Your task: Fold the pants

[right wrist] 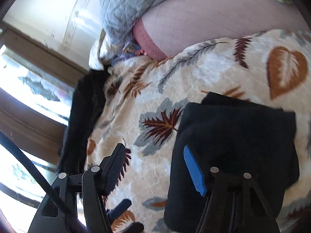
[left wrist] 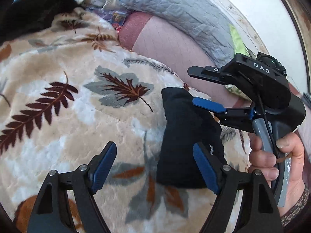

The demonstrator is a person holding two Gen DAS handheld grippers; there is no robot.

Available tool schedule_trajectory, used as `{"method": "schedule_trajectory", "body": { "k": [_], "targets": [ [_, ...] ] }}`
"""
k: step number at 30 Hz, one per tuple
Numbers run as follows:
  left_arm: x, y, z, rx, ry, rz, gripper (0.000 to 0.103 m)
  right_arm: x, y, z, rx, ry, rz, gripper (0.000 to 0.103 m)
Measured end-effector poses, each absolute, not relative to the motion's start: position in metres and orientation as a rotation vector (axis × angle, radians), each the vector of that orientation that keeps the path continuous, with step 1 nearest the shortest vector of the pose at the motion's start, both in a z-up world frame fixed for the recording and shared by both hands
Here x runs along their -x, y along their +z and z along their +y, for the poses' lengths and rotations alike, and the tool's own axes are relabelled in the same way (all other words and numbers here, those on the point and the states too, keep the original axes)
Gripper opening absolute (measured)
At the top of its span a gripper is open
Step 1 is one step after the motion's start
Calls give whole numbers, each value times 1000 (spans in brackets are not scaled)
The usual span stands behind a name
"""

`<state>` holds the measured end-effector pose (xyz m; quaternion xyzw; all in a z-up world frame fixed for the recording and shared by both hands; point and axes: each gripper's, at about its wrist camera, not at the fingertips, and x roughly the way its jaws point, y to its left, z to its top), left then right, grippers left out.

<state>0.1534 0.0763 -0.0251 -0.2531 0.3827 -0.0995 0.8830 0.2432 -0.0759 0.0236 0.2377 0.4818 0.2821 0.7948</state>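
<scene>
**Folded pants rest on the bed, both tools released**

On the leaf-print blanket (left wrist: 64, 116) that covers the bed, nearest the cameras, the left hand-held gripper (left wrist: 154, 168) hangs with its jaws spread wide and nothing between them. Its right fingertip sits just over the near edge of the pants (left wrist: 184, 136), though contact cannot be confirmed. The pants are one dark, compact bundle, already folded into a rough rectangle and lying flat on the blanket.

Just beyond, the right hand-held gripper (left wrist: 202, 89) also stands released, jaws apart, its blue finger hovering above the far end of the bundle. The person's hand (left wrist: 272, 161) grips its handle. In the right wrist view the bundle (right wrist: 233, 136) shows stacked layers, the upper ones slightly offset from the lower.

Farther back lie a pink sheet (left wrist: 171, 46), a grey quilt (left wrist: 175, 9) and, at the left edge, another dark garment (left wrist: 33, 9).

Risks, as a judgement: the plush blanket is soft and uneven, so a nudge from either open finger could slide the top layer and skew the fold. A pinch taken too shallow might lift only one layer and let the bundle open.

Count: two grippers, one folded pair of pants, one further dark garment, one blanket, one quilt.
</scene>
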Motion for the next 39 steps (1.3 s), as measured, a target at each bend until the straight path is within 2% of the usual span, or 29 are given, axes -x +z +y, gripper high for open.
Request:
{"method": "schedule_trajectory", "body": {
  "k": [7, 14, 17, 21, 26, 35, 39],
  "targets": [
    [-181, -61, 60, 500, -207, 896, 76, -300, -13, -47, -425, 633, 1193, 69],
    [-186, -59, 59, 471, -205, 875, 76, -340, -43, -45, -400, 495, 1202, 68],
    [-184, -55, 58, 461, -201, 876, 76, -342, -37, -55, -386, 439, 1159, 66],
    [-177, -54, 64, 478, -194, 880, 76, -324, -7, -86, -456, 387, 1056, 70],
    [-168, -45, 68, 467, -170, 878, 76, -256, 10, -135, -616, 441, 981, 74],
    [-143, -13, 51, 317, -152, 798, 76, -175, -64, -232, -879, 248, 972, 76],
    [-126, -3, 38, 216, -159, 774, 82, -150, -68, -257, -913, 196, 949, 76]
  ]
}}
